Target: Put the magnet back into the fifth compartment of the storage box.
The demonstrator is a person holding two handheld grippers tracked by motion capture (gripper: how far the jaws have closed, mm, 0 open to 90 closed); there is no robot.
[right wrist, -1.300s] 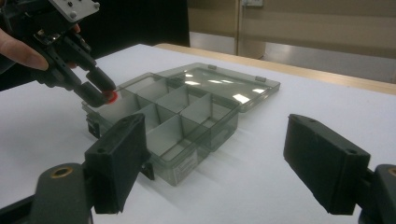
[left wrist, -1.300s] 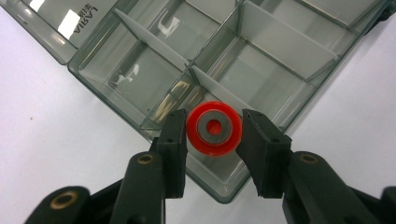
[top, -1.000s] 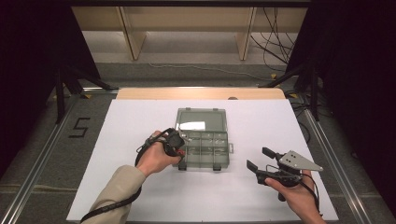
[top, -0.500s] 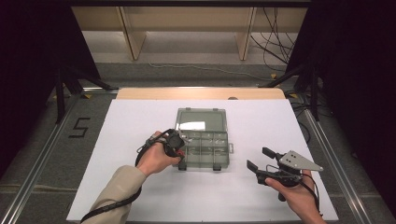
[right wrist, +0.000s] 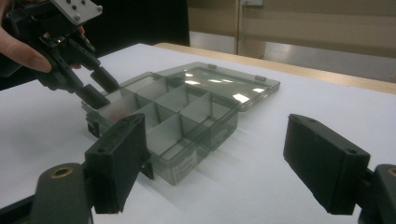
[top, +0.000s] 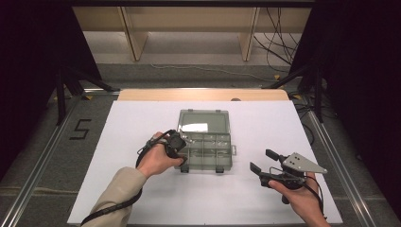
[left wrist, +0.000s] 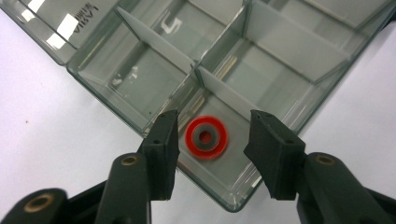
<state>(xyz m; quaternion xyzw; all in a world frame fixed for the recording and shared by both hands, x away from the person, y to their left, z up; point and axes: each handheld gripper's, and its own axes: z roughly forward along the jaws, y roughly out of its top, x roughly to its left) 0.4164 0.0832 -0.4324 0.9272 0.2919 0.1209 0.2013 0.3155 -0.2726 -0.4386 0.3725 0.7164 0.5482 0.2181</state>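
A clear plastic compartment box (top: 222,158) lies open on the white table, its lid (top: 203,122) folded back on the far side. In its near-left corner compartment lies a red ring (left wrist: 207,138) with a grey middle. My left gripper (left wrist: 214,126) points down over that compartment. Its jaws have just been opening; the ring lies between and below them, and neither pad touches it. From the right gripper view, the left gripper (right wrist: 95,86) hovers at the box's (right wrist: 187,107) left end. My right gripper (top: 261,160) rests right of the box, open and holding nothing.
The other compartments (left wrist: 275,51) look bare. White table cover (top: 142,118) spreads around the box, with a wooden strip (top: 203,94) along its far edge. Black stands (top: 61,80) and cables (top: 279,28) sit on the floor beyond the table.
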